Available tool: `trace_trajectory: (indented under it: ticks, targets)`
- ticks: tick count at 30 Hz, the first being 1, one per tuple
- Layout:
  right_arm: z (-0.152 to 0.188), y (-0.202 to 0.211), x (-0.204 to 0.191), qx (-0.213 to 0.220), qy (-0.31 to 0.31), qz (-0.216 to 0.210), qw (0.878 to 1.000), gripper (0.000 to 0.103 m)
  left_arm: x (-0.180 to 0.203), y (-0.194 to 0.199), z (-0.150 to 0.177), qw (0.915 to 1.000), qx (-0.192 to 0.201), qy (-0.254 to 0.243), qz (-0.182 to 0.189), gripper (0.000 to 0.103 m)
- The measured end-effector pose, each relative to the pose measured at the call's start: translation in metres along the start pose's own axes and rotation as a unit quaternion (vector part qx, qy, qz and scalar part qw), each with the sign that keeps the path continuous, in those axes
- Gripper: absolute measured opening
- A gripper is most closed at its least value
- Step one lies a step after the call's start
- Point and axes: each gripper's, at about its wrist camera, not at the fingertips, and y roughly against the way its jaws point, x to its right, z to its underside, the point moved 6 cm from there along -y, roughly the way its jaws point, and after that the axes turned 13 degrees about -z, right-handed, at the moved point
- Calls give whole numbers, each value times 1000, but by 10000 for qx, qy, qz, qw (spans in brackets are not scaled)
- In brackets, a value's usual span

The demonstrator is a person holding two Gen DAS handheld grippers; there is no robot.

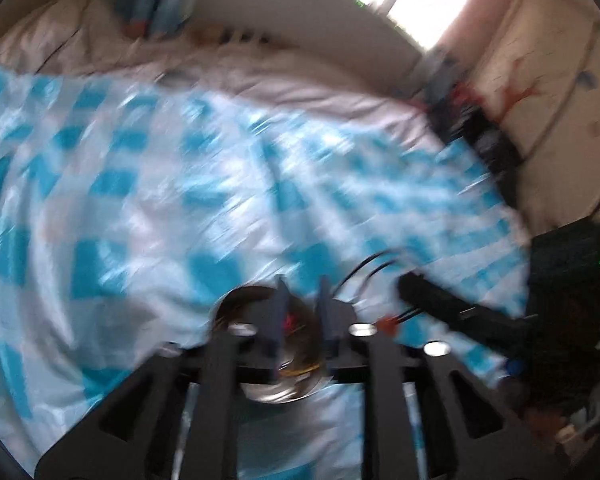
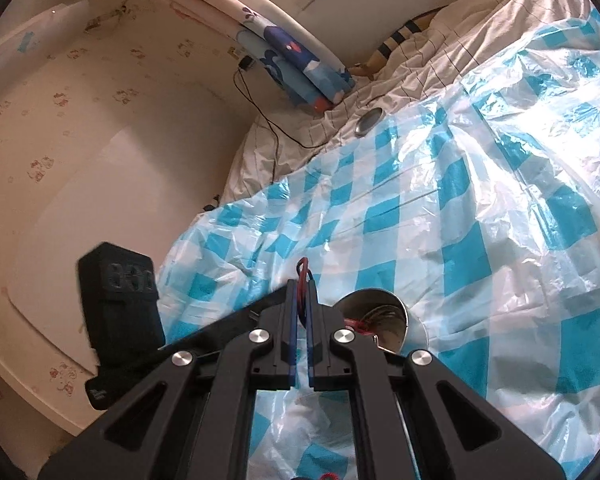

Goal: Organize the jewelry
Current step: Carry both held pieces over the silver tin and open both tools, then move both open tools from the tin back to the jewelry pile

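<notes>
We're mid-transfer here, by the look of it: our right gripper has its jaws drawn close together, pinching a red cord whose loop pokes up just above the fingertips, a little below the centre of the right wrist view. Just to the right of those jaws sits the metal bowl, lower centre of the frame, resting on the blue-and-white checked plastic sheet. Inside the bowl we can make out more red cord and some pale, wiry strands, so it reads as the collecting dish for the jewelry.

Over in the left wrist view everything is smeared with blur. Our left gripper is low in the frame with the bowl right between and under its fingers; the jaws stand a little apart, and we cannot tell whether they're actually clamping the bowl's rim or only straddling it. A fleck of red shows between them. The right gripper's black body comes in from the lower right of that picture.

So the step in hand, as we judge it, is getting this cord into the bowl. What's called for next: swing the right gripper a touch rightward until the cord hangs over the bowl's mouth, then part the jaws, while the left side keeps the bowl steady on that slippery, crinkled sheet.
</notes>
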Motion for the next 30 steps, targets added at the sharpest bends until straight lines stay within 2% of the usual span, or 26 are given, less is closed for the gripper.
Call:
trace_trajectory:
  ticks: [1, 2, 3, 5, 7, 8, 9, 11, 15, 17, 19, 21, 23, 24, 28, 30]
  targets:
    - [1, -3, 0, -30, 6, 14, 10000, 5, -3, -1, 2, 10000, -55, 9, -76, 41]
    - [2, -7, 0, -72, 28, 38, 10000, 5, -7, 0, 2, 9999, -47, 22, -150, 45]
    - [3, -10, 0, -101, 56, 65, 9999, 5, -10, 4, 1, 9998, 7, 33, -219, 47]
    - [4, -14, 0, -140, 99, 97, 9998, 5, -17, 18, -2, 9993, 181, 48, -339, 57]
    - [5, -20, 4, -240, 152, 270, 9992, 5, -29, 30, -2, 9982, 301, 61, -511, 60]
    - [9, -28, 9, -449, 178, 476, 9977, 9, -33, 34, -1, 9979, 315, 51, -556, 60]
    - [13, -32, 13, -550, 190, 632, 9963, 30, -37, 38, 1, 9978, 306, 42, -584, 60]
    - [19, -35, 21, -591, 287, 1081, 9920, 52, -45, 45, 9, 9974, 259, -3, -669, 61]
    - [18, -26, 17, -395, 325, 1212, 9913, 52, -55, 54, 35, 9968, 74, -218, -761, 62]
    - [16, -17, 13, -238, 357, 1256, 9911, 53, -53, 54, 49, 9979, -132, -345, -529, 62]
    - [14, -5, 10, -74, 343, 1263, 9914, 59, -44, 54, 61, 9972, -262, -607, -344, 61]
    - [11, 1, 12, 49, 408, 1354, 9899, 70, -35, 55, 74, 9946, -352, -939, -281, 62]
    - [3, -1, 15, 35, 477, 1443, 9884, 73, -34, 56, 82, 9932, -398, -1052, -299, 62]
    - [-1, -8, 18, -47, 432, 1425, 9888, 73, -34, 55, 84, 9931, -421, -1049, -303, 62]
    - [-27, -41, 18, -197, 167, 768, 9967, 73, -36, 54, 83, 9944, -444, -913, -295, 62]
    - [-39, -67, 24, -411, 33, 615, 9973, 73, -35, 54, 81, 9950, -424, -864, -259, 63]
